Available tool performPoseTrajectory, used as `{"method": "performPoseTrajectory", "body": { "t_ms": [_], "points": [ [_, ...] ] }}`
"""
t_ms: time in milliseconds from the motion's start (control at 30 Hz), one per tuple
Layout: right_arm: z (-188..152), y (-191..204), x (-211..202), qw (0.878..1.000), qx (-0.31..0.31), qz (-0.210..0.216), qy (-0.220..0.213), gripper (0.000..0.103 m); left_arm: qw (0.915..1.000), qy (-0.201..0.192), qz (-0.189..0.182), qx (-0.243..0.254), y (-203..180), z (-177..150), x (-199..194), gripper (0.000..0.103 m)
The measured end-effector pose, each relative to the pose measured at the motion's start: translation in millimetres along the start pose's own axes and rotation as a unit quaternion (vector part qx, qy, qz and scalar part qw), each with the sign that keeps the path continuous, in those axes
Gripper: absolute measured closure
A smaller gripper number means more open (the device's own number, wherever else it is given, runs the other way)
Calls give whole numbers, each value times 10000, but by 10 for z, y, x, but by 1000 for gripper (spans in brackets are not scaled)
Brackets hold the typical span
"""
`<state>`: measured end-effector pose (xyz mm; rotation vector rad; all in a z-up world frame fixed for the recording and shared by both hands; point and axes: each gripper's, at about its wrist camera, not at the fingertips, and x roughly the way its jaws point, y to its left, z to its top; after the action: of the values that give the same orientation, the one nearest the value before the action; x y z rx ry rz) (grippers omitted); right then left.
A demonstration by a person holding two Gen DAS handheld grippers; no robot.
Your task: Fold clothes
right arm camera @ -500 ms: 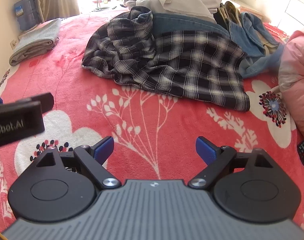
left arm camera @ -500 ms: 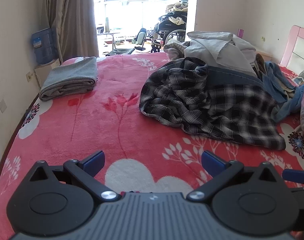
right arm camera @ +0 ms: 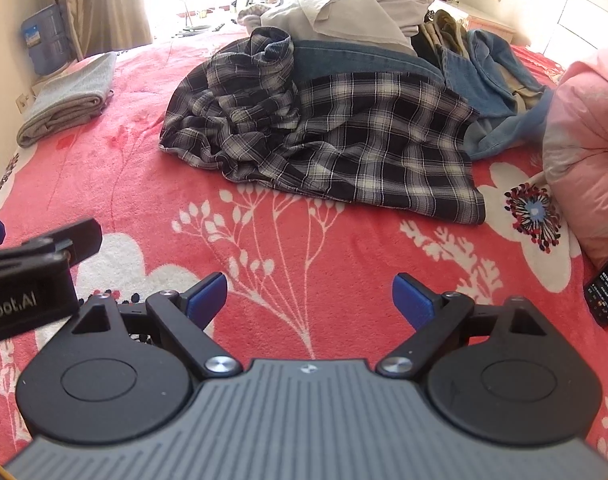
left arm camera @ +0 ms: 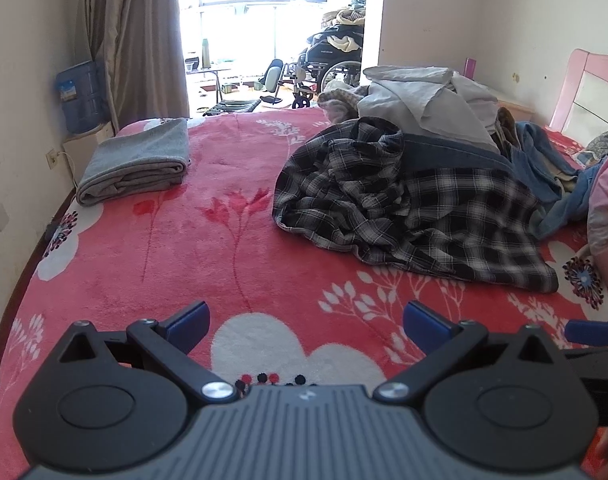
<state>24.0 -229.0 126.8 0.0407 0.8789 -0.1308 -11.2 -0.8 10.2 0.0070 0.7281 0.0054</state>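
A crumpled black-and-white plaid shirt (left arm camera: 404, 208) lies on the red flowered bedspread (left arm camera: 223, 264), at the front of a pile of clothes; it also shows in the right wrist view (right arm camera: 344, 136). Behind it lie denim pieces (right arm camera: 476, 68) and grey-white garments (left arm camera: 424, 100). A folded grey garment (left arm camera: 139, 164) lies at the far left of the bed. My left gripper (left arm camera: 306, 322) is open and empty, low over the bedspread, short of the shirt. My right gripper (right arm camera: 310, 300) is open and empty, beside the left one.
A pink quilt (right arm camera: 584, 152) bulges at the right edge of the bed. A black phone (right arm camera: 606, 292) lies at the right. A water bottle (left arm camera: 79, 98) stands by the left wall. A wheelchair (left arm camera: 328, 60) stands past the bed. The pink headboard (left arm camera: 592, 92) is at the far right.
Both views have shifted slightly; the plaid shirt sits a little nearer in the right wrist view. Both grippers stay open and empty.
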Motion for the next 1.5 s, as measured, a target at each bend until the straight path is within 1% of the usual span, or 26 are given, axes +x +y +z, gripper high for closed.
{"method": "performPoseTrajectory", "body": {
  "t_ms": [100,167,267,400,567,767,967,1100,1500],
  "points": [
    [-3,-7,-21,10000,28,22,-21,13,10000,-11,-22,46,19,2,-74,0],
    [-3,-9,-25,10000,50,24,-17,13,10000,-21,-34,-21,41,10,-102,0],
    [-2,-14,-27,10000,67,17,-4,13,9999,-37,83,-111,71,22,-131,0],
    [-4,-14,-36,10000,78,-9,-17,13,9995,-67,315,-71,73,32,-145,0],
    [-13,-23,-40,9999,102,-50,-26,13,9992,2,395,-103,103,21,-132,0],
    [-17,-17,-40,9999,83,-61,-24,13,9992,-26,398,31,78,13,-131,0],
    [-9,-25,-55,9999,83,-77,-60,13,9996,-14,223,172,44,9,-124,0],
    [-6,-40,-58,9999,99,-105,-55,13,9997,-20,177,192,39,1,-126,0],
    [-23,-51,-96,9998,103,-117,-80,13,9993,21,360,115,37,-9,-121,0]
  ]
}}
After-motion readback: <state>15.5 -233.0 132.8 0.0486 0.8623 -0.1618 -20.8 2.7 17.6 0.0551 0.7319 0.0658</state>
